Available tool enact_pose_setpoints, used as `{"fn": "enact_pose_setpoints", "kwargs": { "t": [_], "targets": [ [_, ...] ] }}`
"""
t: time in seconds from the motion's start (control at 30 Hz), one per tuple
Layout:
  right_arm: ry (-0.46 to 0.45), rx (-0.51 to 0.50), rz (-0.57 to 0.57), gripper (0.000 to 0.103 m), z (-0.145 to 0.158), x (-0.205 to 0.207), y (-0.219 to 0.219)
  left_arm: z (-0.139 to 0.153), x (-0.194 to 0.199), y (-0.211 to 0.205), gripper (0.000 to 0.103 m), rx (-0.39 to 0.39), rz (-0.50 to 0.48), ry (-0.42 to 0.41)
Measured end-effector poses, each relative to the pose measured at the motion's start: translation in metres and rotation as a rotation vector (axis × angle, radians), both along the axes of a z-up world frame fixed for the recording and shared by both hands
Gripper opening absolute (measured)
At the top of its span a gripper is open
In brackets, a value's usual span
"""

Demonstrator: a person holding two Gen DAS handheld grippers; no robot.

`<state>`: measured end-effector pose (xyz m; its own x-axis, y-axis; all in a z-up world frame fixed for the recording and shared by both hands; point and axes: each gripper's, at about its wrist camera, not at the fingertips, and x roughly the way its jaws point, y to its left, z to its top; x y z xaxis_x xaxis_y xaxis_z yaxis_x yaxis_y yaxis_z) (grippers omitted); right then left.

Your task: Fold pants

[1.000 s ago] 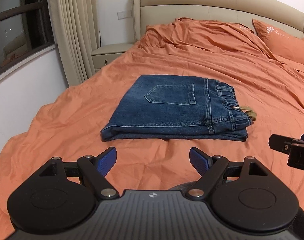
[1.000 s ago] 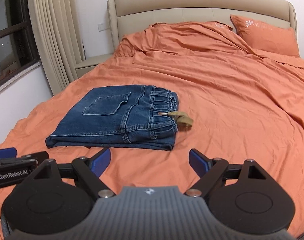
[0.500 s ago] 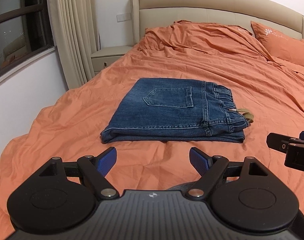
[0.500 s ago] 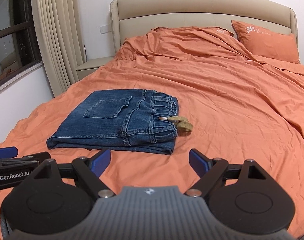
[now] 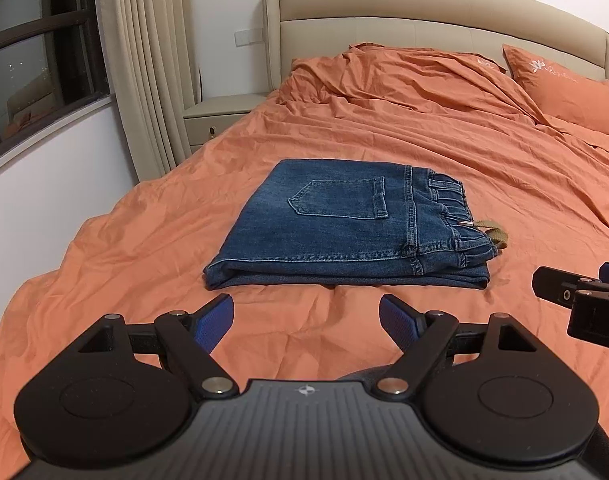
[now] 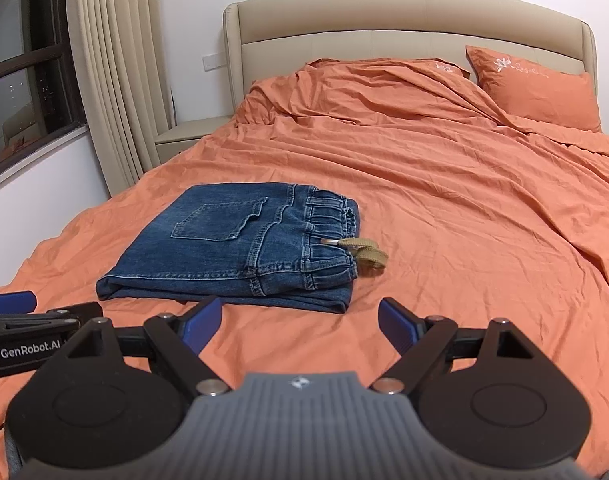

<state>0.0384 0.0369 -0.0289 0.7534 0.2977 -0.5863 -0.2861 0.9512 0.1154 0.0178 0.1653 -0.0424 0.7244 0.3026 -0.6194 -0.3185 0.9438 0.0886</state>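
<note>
Both grippers, left point(image 5: 306, 320) and right point(image 6: 300, 322), gape wide and empty, short of the folded jeans point(image 5: 344, 224); bare bedsheet point(image 5: 484, 168) surrounds every edge.

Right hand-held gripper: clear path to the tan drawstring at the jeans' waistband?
Probably yes. The right hand-held gripper is open and empty; the drawstring lies exposed on the orange sheet beside the folded jeans, with nothing between.

Folded blue jeans point(image 5: 344, 224) lie flat on the orange bed point(image 5: 444, 140). The left tool point(image 5: 306, 318) hovers near their front edge, blue pads spread wide, gripping nothing.
</note>
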Motion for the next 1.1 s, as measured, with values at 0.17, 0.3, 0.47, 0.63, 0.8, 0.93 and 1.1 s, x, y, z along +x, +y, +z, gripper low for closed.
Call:
{"fn": "enact_pose_setpoints", "kwargs": {
  "t": [0.17, 0.3, 0.47, 0.63, 0.8, 0.93, 1.1],
  "targets": [
    [-0.002, 0.001, 0.001, 0.082, 0.0003, -0.0013, 0.0004, 0.0007, -0.0001, -0.0002, 0.096, 0.001, 0.001, -0.001],
    [-0.005, -0.001, 0.001, 0.082, 0.0009, -0.0012, 0.0003, 0.0015, -0.0005, -0.0005, 0.096, 0.0, 0.0, -0.002],
    [-0.008, -0.003, -0.001, 0.082, 0.0018, -0.002, 0.0006, 0.002, -0.0006, -0.0011, 0.096, 0.004, 0.0, -0.003],
    [-0.015, -0.005, -0.003, 0.082, 0.0041, -0.0045, 0.0019, 0.0071, -0.0012, -0.0022, 0.096, 0.009, -0.002, -0.007],
    [-0.02, -0.006, -0.002, 0.082, 0.0058, -0.0061, 0.0025, 0.0081, -0.0019, -0.0022, 0.096, 0.01, -0.001, -0.011],
    [-0.021, -0.006, -0.001, 0.082, 0.0065, -0.007, 0.0028, 0.0085, -0.0019, -0.002, 0.097, 0.01, -0.002, -0.01],
    [-0.021, -0.006, -0.001, 0.082, 0.0063, -0.0065, 0.0025, 0.0082, -0.0021, -0.002, 0.096, 0.01, -0.001, -0.01]
  ]
}}
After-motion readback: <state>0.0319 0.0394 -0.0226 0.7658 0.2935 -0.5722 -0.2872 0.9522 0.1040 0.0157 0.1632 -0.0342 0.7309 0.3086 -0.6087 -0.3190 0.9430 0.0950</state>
